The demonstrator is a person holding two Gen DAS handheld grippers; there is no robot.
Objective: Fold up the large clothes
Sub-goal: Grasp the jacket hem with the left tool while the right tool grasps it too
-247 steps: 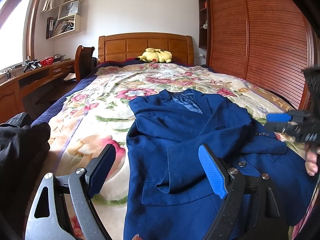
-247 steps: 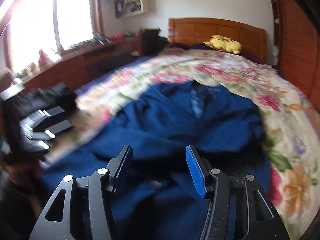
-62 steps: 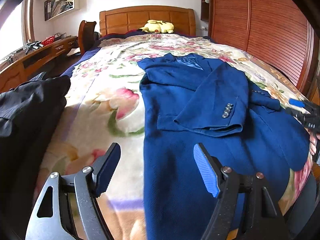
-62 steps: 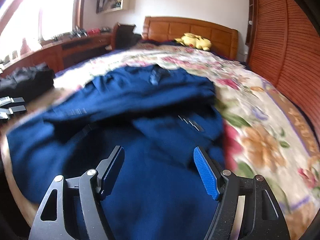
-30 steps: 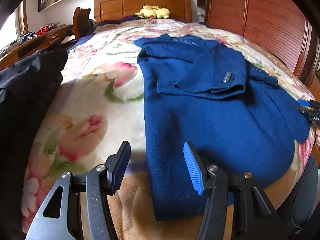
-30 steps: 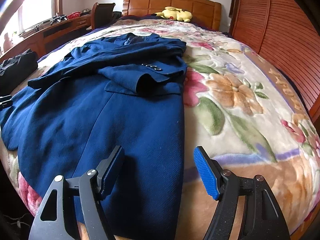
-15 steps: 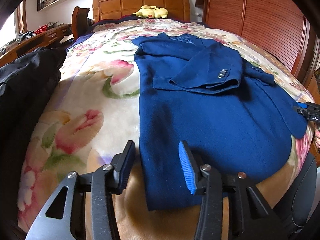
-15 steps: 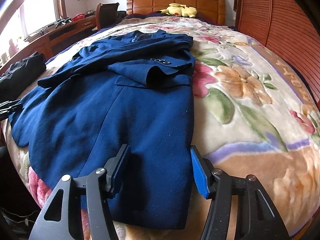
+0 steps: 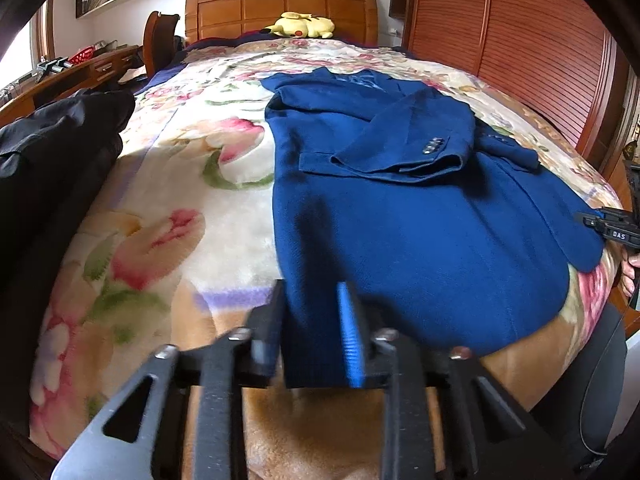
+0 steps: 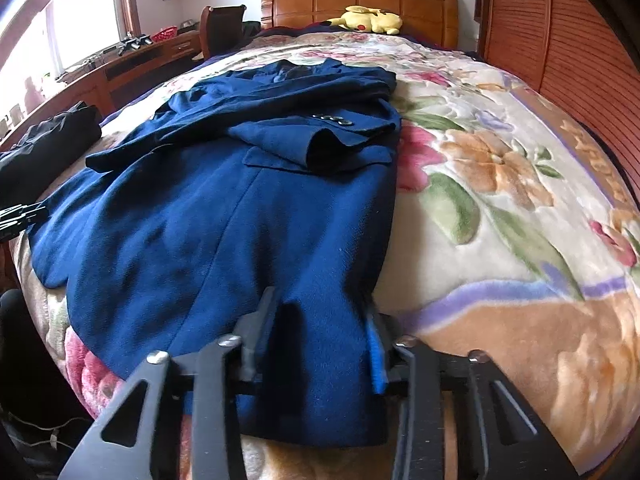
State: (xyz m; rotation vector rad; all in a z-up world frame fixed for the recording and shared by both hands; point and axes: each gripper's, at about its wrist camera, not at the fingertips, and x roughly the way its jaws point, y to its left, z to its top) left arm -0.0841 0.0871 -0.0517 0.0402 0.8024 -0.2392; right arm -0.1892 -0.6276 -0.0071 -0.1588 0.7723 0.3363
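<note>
A large navy blue jacket (image 9: 400, 216) lies flat on the floral bed blanket (image 9: 180, 184), collar toward the headboard, one buttoned sleeve folded across its chest. My left gripper (image 9: 312, 332) straddles the jacket's bottom left hem corner, jaws narrowed around the cloth. My right gripper (image 10: 324, 340) straddles the bottom right hem corner of the same jacket (image 10: 224, 220), jaws narrowed around the cloth. Each gripper shows at the edge of the other's view: the right one (image 9: 612, 228) and the left one (image 10: 20, 216).
A black garment (image 9: 52, 148) lies piled at the bed's left edge. A yellow plush toy (image 9: 304, 24) rests by the wooden headboard. A slatted wooden wardrobe (image 9: 540, 48) stands on the right, a desk (image 10: 120, 68) and chair on the left.
Both grippers have moved down to the jacket's bottom hem, and their jaws have narrowed from wide open to close around the two corners.
</note>
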